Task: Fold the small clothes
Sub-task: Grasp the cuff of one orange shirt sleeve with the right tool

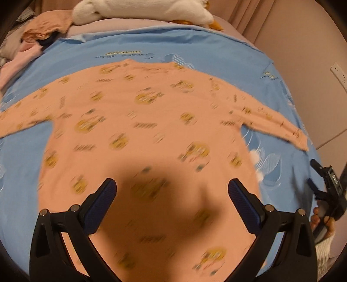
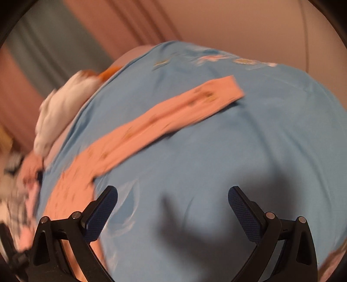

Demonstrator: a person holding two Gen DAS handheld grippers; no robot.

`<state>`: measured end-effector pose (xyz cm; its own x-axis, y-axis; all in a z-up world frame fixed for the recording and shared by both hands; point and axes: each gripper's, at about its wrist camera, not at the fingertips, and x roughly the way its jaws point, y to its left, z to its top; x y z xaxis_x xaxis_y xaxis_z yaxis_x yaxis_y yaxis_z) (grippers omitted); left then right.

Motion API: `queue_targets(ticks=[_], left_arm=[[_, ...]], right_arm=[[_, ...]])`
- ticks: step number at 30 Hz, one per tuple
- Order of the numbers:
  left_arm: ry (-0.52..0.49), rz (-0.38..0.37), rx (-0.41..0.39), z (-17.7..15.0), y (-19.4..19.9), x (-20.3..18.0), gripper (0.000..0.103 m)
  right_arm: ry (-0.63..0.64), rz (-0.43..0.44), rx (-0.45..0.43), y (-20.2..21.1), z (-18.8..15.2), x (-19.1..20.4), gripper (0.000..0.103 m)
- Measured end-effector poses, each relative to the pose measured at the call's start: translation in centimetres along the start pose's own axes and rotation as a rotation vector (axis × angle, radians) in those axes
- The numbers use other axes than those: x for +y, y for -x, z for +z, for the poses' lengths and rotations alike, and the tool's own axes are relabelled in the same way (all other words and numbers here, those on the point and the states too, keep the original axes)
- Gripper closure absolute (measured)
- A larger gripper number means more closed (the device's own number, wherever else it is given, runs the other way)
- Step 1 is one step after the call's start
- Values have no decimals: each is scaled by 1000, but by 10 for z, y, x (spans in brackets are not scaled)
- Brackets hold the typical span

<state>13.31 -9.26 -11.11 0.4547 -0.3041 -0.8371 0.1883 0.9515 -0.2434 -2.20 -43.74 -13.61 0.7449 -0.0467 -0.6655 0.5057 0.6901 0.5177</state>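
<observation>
The peach shirt (image 1: pixel 147 121) lies spread flat on the blue sheet (image 1: pixel 151 47), directly beneath the left gripper (image 1: pixel 172 191), whose fingers stand wide apart. The right gripper (image 2: pixel 172 198), also spread apart and empty, hangs over bare sheet just beside the shirt's sleeve (image 2: pixel 169 112).

Bed – a blue printed sheet (image 1: pixel 195 43) is covering it. Lying flat on the sheet: a peach long-sleeved top (image 1: pixel 138 121) with yellow motifs, sleeves spreading out to both sides. Sitting at the far edge – a white plush toy (image 1: pixel 141 10) and a heap of crumpled clothes (image 1: pixel 36 34).
</observation>
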Motion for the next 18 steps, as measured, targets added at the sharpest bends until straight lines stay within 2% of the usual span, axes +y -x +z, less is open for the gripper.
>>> queue_targets(ticks=[2, 5, 8, 10, 13, 15, 17, 18], left_arm=[[1, -36, -17, 16, -8, -10, 0], [4, -96, -42, 38, -17, -22, 0], [-3, -115, -58, 57, -28, -32, 0], [1, -113, -52, 65, -35, -35, 0], [18, -119, -39, 72, -44, -34, 0], [27, -115, -38, 73, -48, -30, 0], [40, -107, -36, 76, -50, -22, 0], [50, -101, -37, 77, -50, -15, 1]], right_arm=[[-92, 63, -3, -13, 19, -17, 16], [-205, 113, -1, -33, 35, -32, 30], [-288, 153, 1, -49, 48, -44, 44], [-325, 182, -12, -56, 55, -48, 48], [-365, 184, -30, -70, 69, -51, 64], [-380, 180, -31, -73, 73, -56, 84], [-371, 160, -34, -75, 76, -58, 95], [-358, 154, -40, -73, 76, -56, 95]])
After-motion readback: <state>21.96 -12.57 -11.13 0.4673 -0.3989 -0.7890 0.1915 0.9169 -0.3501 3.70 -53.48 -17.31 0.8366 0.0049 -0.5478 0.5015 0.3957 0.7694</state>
